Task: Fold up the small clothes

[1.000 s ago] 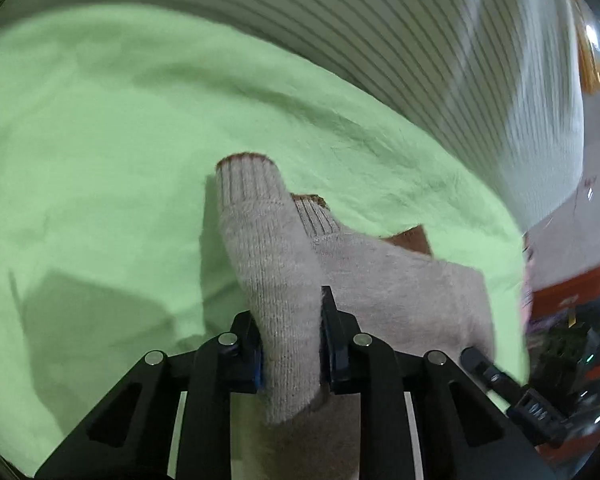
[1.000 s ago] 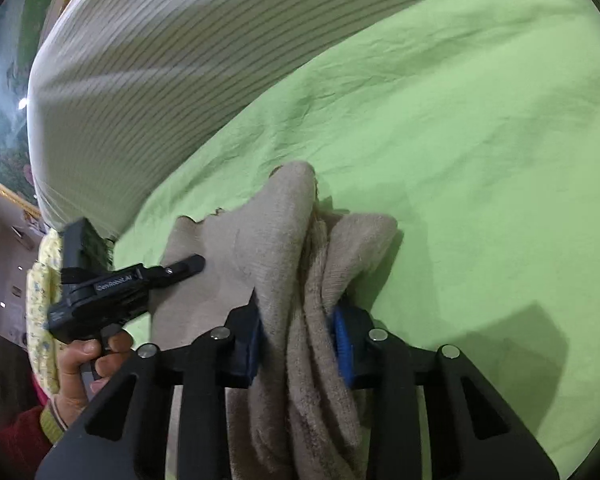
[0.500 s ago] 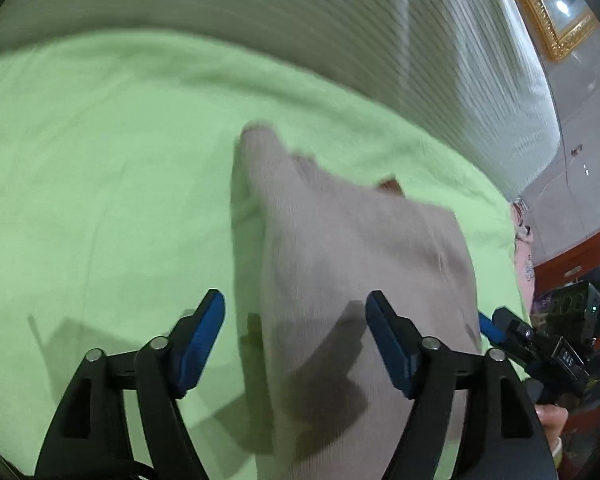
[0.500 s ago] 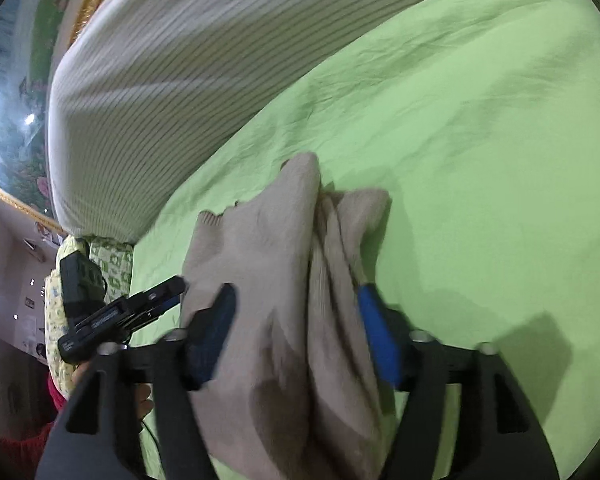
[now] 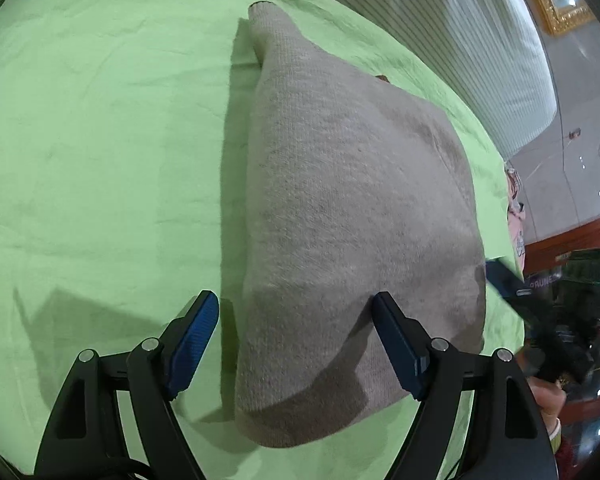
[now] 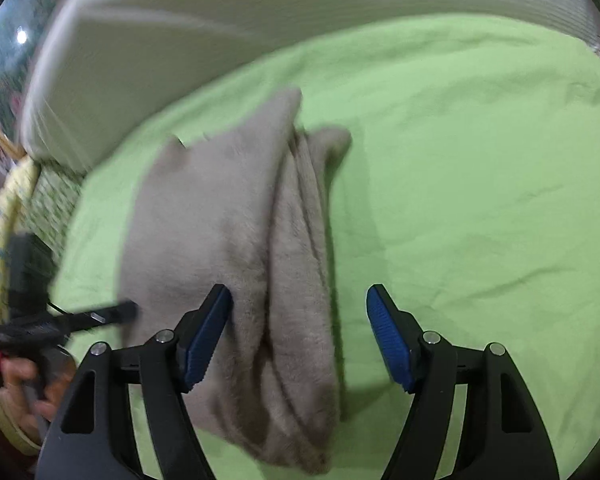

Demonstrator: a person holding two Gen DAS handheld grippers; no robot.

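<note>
- Your left claw point(image 5: 296, 338) stands spread wide, gripping nothing, over the near edge of the beige knit garment point(image 5: 352, 208).
- Your right claw point(image 6: 300, 330) is likewise agape and empty.
- The garment lies folded on the green sheet point(image 5: 100, 140).

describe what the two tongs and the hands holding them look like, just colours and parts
Both tongs, the left tongs and the right tongs, are matte black angular frames with triangular cut-outs, silver round screw heads and ribbed blue pads on the fingers. In the right wrist view, the bare left hand wears a cream cuff beside red fabric. A thin black cable runs by its handle.
</note>
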